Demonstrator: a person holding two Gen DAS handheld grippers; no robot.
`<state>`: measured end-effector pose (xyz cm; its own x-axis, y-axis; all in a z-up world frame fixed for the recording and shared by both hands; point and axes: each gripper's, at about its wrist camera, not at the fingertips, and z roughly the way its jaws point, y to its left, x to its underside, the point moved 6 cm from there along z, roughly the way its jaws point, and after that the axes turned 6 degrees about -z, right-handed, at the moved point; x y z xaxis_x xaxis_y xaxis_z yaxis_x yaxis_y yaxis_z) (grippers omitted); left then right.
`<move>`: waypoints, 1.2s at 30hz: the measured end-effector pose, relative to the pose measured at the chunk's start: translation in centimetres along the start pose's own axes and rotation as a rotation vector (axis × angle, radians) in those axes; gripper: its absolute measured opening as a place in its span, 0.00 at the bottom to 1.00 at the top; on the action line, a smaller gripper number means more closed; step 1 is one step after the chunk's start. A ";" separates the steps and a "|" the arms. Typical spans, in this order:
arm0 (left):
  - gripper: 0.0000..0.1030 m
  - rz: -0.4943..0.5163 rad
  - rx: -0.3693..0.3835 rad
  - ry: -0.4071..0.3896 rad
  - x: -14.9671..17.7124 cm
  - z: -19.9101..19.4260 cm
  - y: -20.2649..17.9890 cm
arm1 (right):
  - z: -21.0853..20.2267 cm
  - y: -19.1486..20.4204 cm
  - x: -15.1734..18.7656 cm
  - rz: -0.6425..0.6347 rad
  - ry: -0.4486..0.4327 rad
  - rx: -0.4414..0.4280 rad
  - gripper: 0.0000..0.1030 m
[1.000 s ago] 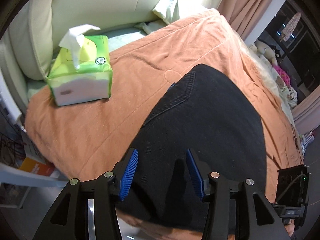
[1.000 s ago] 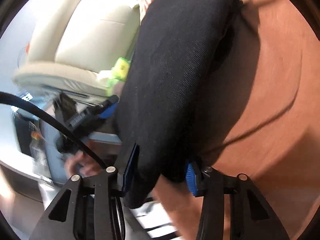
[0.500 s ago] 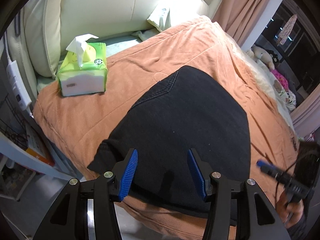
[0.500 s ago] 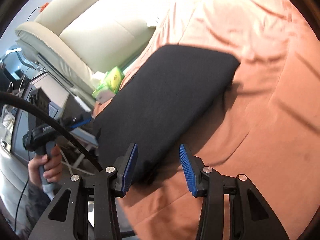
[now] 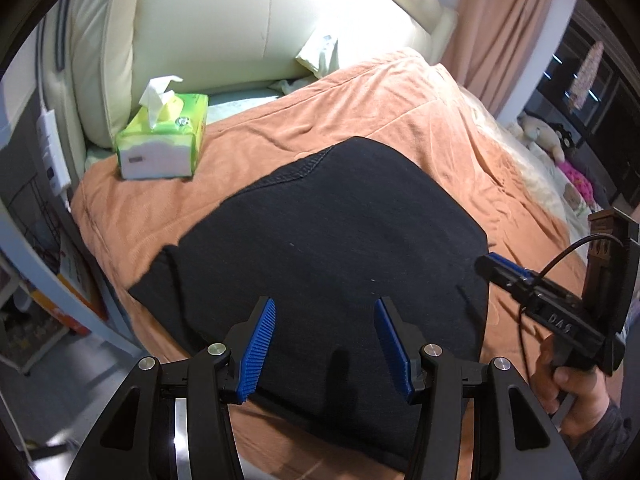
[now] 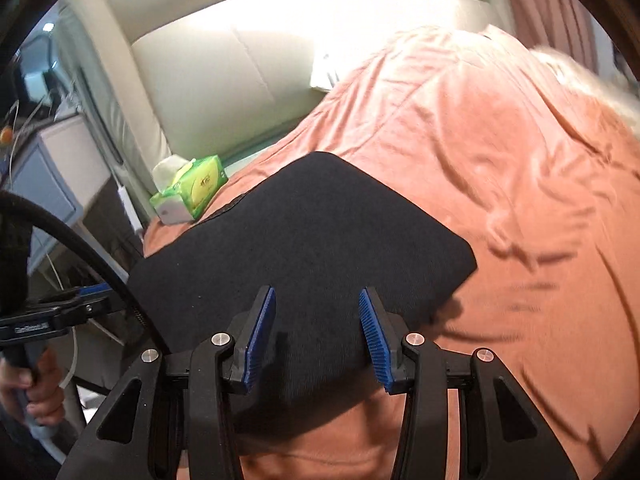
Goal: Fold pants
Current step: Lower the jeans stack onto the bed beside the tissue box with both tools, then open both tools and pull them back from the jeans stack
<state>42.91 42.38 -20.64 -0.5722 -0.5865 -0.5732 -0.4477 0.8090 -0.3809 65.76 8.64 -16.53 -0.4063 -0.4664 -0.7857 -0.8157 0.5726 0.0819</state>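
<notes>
Nearest in the left wrist view: left gripper (image 5: pixel 325 344), blue pads spread apart, nothing clamped between them, hovering above the near edge of the pants. Same in the right wrist view — right gripper (image 6: pixel 316 336) with jaws apart and empty, above the near part of the dark cloth. Off to the right of the left view, the right gripper's blue-tipped fingers again, held in a hand (image 5: pixel 576 396) with a cable looping from it. At the left edge of the right view, another hand (image 6: pixel 38 388) round the handle of the left gripper.

Just beyond the pads: black pants (image 5: pixel 332 248), folded into a compact, roughly square bundle, lying flat on the orange blanket (image 5: pixel 380 108) near the bed's close corner; a stitched seam visible along the far-left edge, one flap jutting at the left corner.

Farther back and left, well apart from the pants — a green tissue box (image 5: pixel 164 140) standing on the blanket, a white tissue sticking up. Behind that, a cream padded headboard (image 5: pixel 248 20) and a pale pillow (image 5: pixel 320 52). Farthest right, pink curtains (image 5: pixel 496 28) and soft toys (image 5: pixel 540 136).
</notes>
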 end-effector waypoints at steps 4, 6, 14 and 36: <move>0.55 -0.010 -0.031 -0.004 1.5 1.3 -1.0 | 0.6 0.9 1.0 -0.037 0.010 -0.021 0.41; 0.55 -0.032 -0.027 0.008 2.3 1.9 -1.1 | 1.7 0.9 1.4 -0.063 0.044 -0.010 0.41; 0.62 -0.028 -0.065 0.034 4.6 2.8 -1.8 | 1.8 0.3 3.4 -0.101 0.122 0.020 0.41; 0.99 0.088 -0.109 -0.082 7.6 -9.4 -9.2 | -16.7 0.9 4.2 -0.013 0.012 0.091 1.00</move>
<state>36.20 30.08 -14.66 -0.5563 -0.5048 -0.6601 -0.4726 0.8456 -0.2484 56.47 -4.03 -9.51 -0.4010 -0.4818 -0.7792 -0.7804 0.6251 0.0151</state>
